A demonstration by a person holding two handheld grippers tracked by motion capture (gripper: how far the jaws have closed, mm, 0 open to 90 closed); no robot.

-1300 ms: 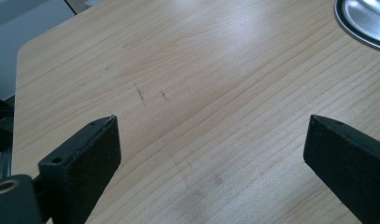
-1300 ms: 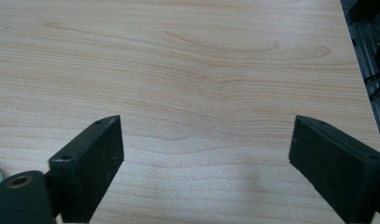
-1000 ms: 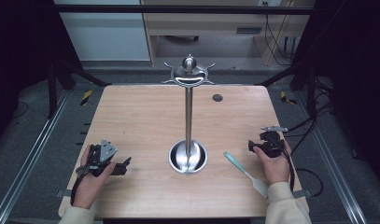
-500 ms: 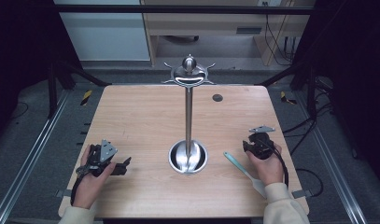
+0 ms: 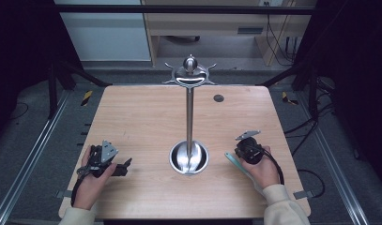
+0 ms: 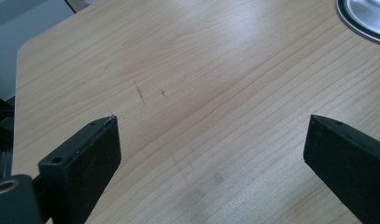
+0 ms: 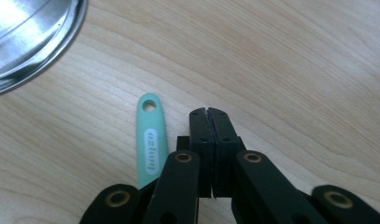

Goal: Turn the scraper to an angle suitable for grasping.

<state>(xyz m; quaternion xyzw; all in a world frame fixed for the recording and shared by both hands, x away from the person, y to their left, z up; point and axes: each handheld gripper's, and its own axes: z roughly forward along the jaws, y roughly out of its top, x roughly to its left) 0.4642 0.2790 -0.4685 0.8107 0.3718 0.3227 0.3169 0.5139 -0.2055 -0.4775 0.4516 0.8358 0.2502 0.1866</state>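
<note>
A metal stand rises from a round base (image 5: 189, 159) at the table's middle, its pole (image 5: 190, 117) ending in a ring of hooks (image 5: 190, 75). A mint-green utensil handle (image 5: 233, 161) with a hang hole lies right of the base. My right gripper (image 5: 242, 153) hovers over it, shut on nothing. In the right gripper view the closed jaws (image 7: 209, 113) sit just right of the handle (image 7: 151, 140), beside it and not gripping it. My left gripper (image 5: 124, 168) rests at the front left, wide open (image 6: 213, 125) over bare wood.
A small dark disc (image 5: 218, 98) lies near the table's far edge. The stand's shiny base shows at the corner of both gripper views (image 6: 365, 18) (image 7: 29, 32). Cables trail off the right side; a desk (image 5: 217, 28) stands beyond the table.
My right gripper has moved left toward the stand's base, coming over the mint handle. The left gripper has stayed put.
</note>
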